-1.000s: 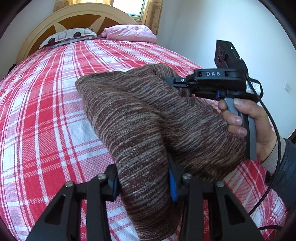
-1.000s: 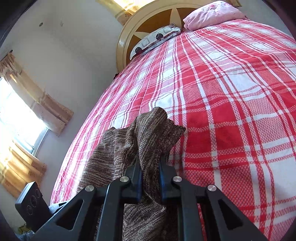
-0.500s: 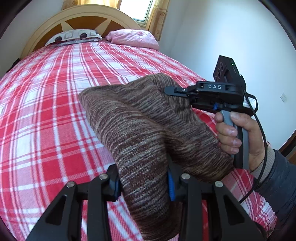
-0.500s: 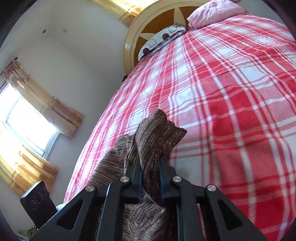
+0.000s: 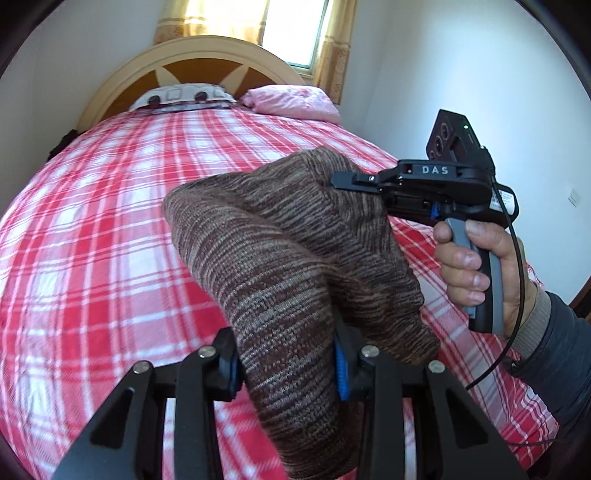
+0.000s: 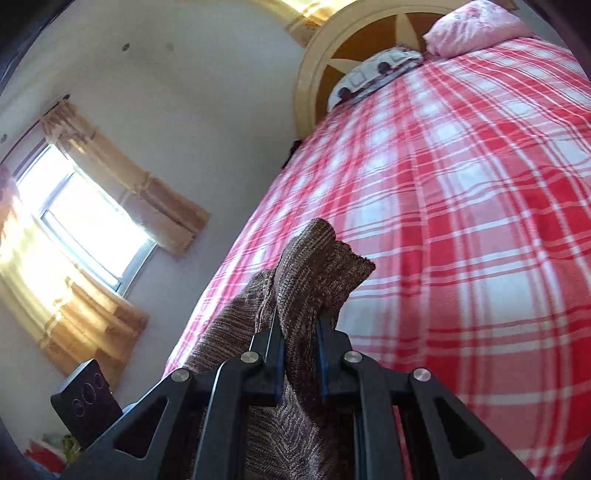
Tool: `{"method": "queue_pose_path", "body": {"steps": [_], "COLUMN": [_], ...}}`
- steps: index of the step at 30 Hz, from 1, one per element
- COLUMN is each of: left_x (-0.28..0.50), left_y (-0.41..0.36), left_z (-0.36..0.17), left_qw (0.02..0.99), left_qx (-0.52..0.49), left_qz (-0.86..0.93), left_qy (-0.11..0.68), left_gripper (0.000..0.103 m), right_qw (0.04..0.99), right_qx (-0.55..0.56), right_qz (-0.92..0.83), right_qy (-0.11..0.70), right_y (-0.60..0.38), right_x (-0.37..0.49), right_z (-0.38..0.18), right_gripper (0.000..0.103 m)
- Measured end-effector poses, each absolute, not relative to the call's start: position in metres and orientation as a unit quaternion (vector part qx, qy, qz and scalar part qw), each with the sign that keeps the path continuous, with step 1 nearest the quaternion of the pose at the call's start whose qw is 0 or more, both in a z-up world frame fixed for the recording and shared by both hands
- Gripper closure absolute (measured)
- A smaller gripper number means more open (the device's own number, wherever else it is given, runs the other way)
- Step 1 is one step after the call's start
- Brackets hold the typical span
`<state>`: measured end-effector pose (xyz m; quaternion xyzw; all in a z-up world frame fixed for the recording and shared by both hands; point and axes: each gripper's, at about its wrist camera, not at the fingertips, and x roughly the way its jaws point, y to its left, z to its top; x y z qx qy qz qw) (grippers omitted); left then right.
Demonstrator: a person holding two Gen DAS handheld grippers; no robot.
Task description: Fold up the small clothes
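Sweater (image 5: 295, 258) hangs pinched between both hand-held grippers above bed (image 5: 92, 240)

Brown-striped knit (image 5: 295, 258), red-plaid bedspread (image 5: 92, 240)

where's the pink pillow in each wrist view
Left wrist view: the pink pillow lies top centre, just right of the patterned pillow, at the headboard.
Right wrist view: the pink pillow sits in the top right corner.
Shared landmark: the arched wooden headboard.

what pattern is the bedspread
Red and white plaid on the bedspread; it shows best in the left wrist view.
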<state>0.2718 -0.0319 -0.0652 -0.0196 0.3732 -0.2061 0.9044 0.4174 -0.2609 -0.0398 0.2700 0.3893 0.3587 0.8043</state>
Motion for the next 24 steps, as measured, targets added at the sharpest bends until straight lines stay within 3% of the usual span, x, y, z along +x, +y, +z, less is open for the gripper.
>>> {"method": "queue_pose_path", "body": {"steps": [24], "left_x": [0.191], "left_y": [0.047], "left_z": [-0.055], "left_qw": [0.925], "left_qx": [-0.071], "left_qz": [-0.14], "left_qy": [0.347], "left_gripper": [0.065], "right_qw": [0.77], "right_qx": [0.257], "right_qz": [0.436], "right_qy": [0.388], "right_y": [-0.131], "right_x": [0.362], "right_z": [-0.014], "right_gripper": [0.09]}}
